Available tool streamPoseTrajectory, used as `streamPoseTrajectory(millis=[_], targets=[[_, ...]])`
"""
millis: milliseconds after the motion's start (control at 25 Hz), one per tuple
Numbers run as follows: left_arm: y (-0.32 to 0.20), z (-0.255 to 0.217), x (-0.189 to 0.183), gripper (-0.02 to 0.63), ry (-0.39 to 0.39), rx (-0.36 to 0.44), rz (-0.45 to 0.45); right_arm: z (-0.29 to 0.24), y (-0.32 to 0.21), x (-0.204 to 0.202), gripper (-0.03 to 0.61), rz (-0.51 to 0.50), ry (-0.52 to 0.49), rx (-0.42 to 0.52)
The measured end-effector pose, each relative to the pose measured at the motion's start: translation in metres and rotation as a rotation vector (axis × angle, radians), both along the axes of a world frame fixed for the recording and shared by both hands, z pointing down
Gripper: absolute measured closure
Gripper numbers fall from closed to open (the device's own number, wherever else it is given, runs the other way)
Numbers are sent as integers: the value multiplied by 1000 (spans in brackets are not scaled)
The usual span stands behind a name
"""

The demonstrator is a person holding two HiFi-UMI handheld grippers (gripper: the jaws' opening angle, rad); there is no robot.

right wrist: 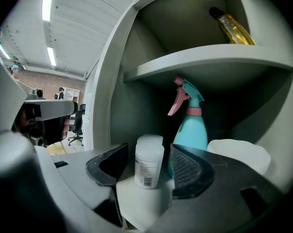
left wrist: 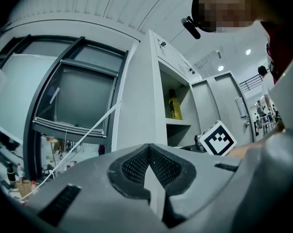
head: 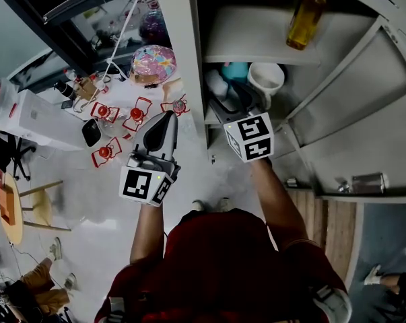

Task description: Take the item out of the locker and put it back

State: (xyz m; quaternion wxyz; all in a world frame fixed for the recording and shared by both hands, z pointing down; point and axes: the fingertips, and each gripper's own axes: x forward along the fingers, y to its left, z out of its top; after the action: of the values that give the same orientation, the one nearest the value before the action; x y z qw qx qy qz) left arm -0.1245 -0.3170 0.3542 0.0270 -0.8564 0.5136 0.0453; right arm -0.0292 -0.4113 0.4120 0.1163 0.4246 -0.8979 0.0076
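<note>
The left gripper (left wrist: pixel 148 152) is held low and outside the locker (left wrist: pixel 144 96). Its jaws are pressed together with nothing between them. It is judged to be parked there so that the opening is left free for the other arm.

The right gripper (right wrist: pixel 150 155) is reached into the lower compartment. Its jaws are spread wide, one on either side of the small white bottle (right wrist: pixel 149 165). A gap is seen between each pad and the bottle, so nothing is grasped: the bottle is bracketed, not pinched. The bottle is stood upright near the front edge of that compartment, with its printed label turned toward the camera. This forward spot is probably why it is the item being handled, since it can be reached without anything else being disturbed. Whether it is about to be taken or is already put back cannot be told.

Just behind the bottle, a teal spray bottle (right wrist: pixel 192 130) with a pink trigger is stood. To its right, a white cup (right wrist: pixel 238 154) is kept against the side wall. Both are set deeper in, and the right jaw is held close in front of the sprayer, so a centred closing is called for if a knock is to be avoided.

Farthest up, a yellow bottle (right wrist: pixel 236 28) is stored on the upper shelf (right wrist: pixel 209 57), well apart from the grippers.
</note>
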Motion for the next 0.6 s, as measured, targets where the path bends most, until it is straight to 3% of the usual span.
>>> streamPoseTrajectory(millis=[600], targets=[[-8,5,-4,607,-3,-13,17,20,-15,-12,339,-3,70,-62]])
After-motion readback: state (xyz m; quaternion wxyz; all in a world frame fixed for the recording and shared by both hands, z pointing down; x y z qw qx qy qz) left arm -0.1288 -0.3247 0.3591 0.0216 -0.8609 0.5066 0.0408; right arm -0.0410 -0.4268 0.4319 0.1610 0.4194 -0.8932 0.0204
